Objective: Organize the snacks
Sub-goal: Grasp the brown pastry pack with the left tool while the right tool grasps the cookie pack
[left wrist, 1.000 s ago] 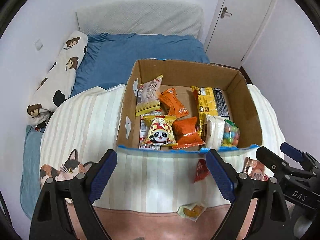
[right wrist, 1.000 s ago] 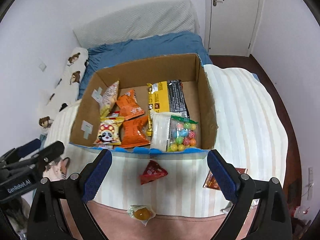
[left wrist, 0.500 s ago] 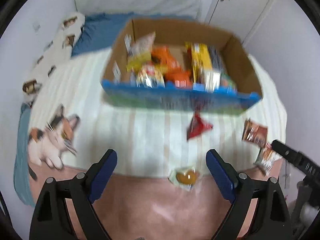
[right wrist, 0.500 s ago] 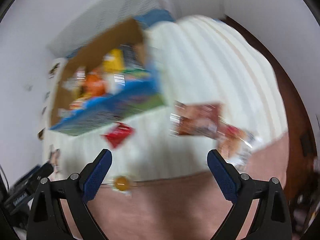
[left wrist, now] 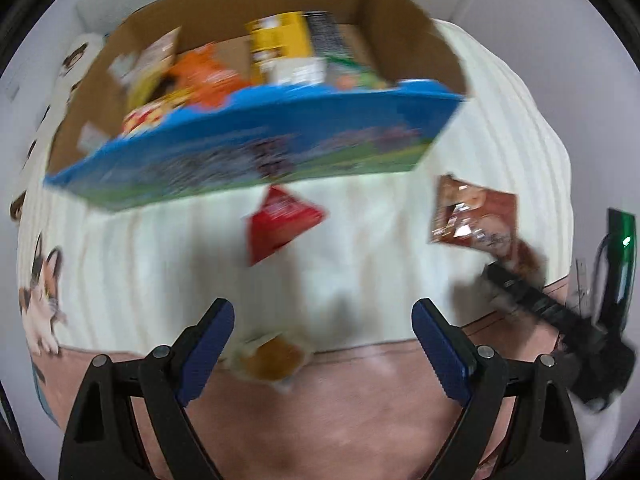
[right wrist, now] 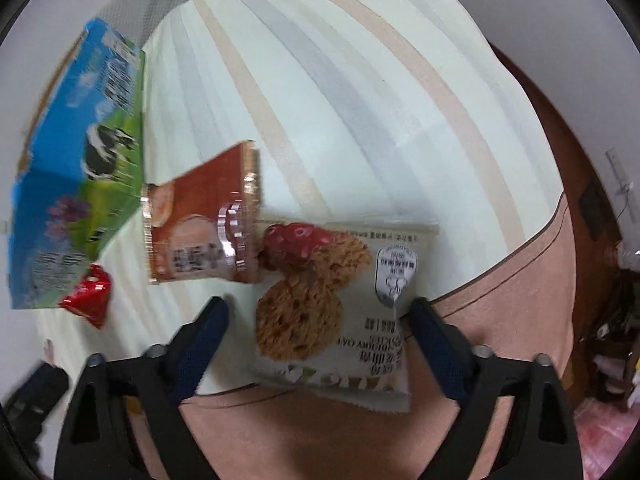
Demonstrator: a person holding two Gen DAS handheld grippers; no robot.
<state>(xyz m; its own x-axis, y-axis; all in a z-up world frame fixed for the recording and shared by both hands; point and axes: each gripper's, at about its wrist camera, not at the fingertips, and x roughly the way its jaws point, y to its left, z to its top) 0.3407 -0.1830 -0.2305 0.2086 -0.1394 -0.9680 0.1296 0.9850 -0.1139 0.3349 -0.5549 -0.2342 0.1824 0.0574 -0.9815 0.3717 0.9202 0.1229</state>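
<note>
Straddling the oat biscuit packet (right wrist: 340, 320), right claw (right wrist: 320, 320) gapes wide.

Home bedroom, bed under a striped cream quilt (right wrist: 360, 80) with a pink border, cat print (left wrist: 40, 292) on the bedding, bear-patterned pillow (left wrist: 76, 56) by the white wall, dark wood floor (right wrist: 568, 184) alongside, wall socket (right wrist: 618, 176)

Loose on the bed: four packets — one red triangular packet (left wrist: 280, 222), one brown wrapper (right wrist: 202, 222), one oat-biscuit pack (right wrist: 340, 312), one clear orange sweet (left wrist: 274, 356). One cardboard box (left wrist: 248, 168).
</note>
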